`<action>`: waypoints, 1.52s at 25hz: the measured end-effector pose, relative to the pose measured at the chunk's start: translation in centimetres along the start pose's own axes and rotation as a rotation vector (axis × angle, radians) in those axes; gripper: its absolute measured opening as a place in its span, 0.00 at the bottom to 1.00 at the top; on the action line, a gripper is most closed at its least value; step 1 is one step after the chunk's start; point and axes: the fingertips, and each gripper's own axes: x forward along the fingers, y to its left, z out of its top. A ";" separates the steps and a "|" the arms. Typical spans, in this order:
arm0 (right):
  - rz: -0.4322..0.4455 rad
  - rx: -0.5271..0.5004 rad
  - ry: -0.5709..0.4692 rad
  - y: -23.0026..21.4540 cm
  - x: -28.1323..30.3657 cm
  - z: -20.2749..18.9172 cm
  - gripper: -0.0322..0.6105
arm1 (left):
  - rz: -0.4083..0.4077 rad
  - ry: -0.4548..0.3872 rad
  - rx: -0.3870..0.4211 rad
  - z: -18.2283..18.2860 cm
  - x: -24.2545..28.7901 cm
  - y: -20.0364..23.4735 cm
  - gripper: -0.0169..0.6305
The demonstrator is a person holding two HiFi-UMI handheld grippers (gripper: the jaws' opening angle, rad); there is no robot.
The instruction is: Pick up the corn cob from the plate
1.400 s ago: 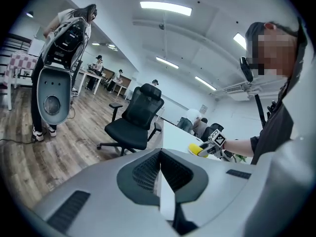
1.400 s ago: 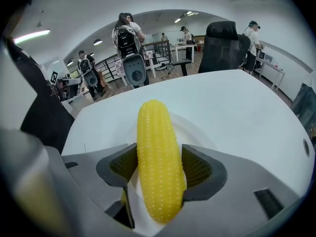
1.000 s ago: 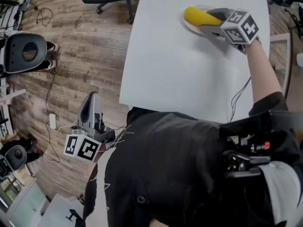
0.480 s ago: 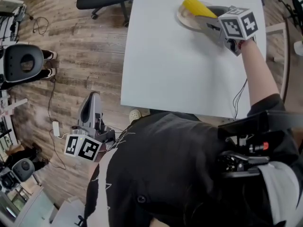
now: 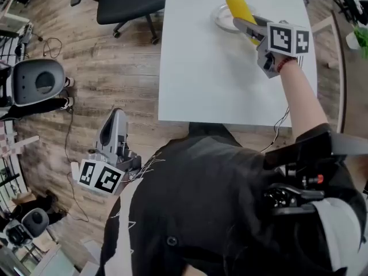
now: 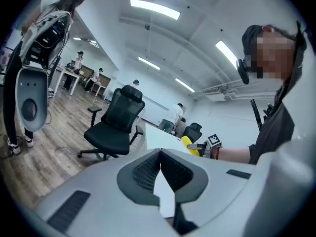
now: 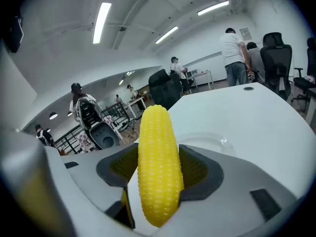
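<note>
Yellow corn cob (image 7: 158, 167) is clamped between the jaws of the right gripper (image 5: 246, 25), which are closed part-way on its sides, with its tip poking out past them. A second ago it lay flat on the plate (image 7: 219, 143); now it has swung up and the plate lies beyond the jaws, so the pick-up looks all but done. The left gripper (image 6: 160, 177) has its jaws together on nothing
</note>
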 end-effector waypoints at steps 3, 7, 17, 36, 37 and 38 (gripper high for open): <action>0.014 0.072 -0.068 2.2 -1.3 -0.3 0.45 | -0.072 -0.036 -0.002 1.0 -1.3 -0.6 0.05; 0.030 0.107 -0.144 5.6 -3.9 -1.1 0.45 | -0.138 -0.084 0.016 1.9 -2.4 -1.7 0.05; 0.039 0.146 -0.323 14.5 -11.2 -3.8 0.45 | -0.296 -0.128 0.085 2.6 -4.3 -5.5 0.05; -0.045 0.200 -0.428 24.8 -19.2 -14.0 0.45 | -0.517 -0.080 0.138 0.5 -12.0 -7.6 0.05; -0.046 0.224 -0.439 25.2 -19.5 -14.8 0.45 | -0.527 -0.066 0.141 0.1 -12.5 -7.4 0.05; -0.046 0.245 -0.449 25.5 -19.8 -15.7 0.45 | -0.534 -0.049 0.143 -0.3 -12.9 -7.2 0.05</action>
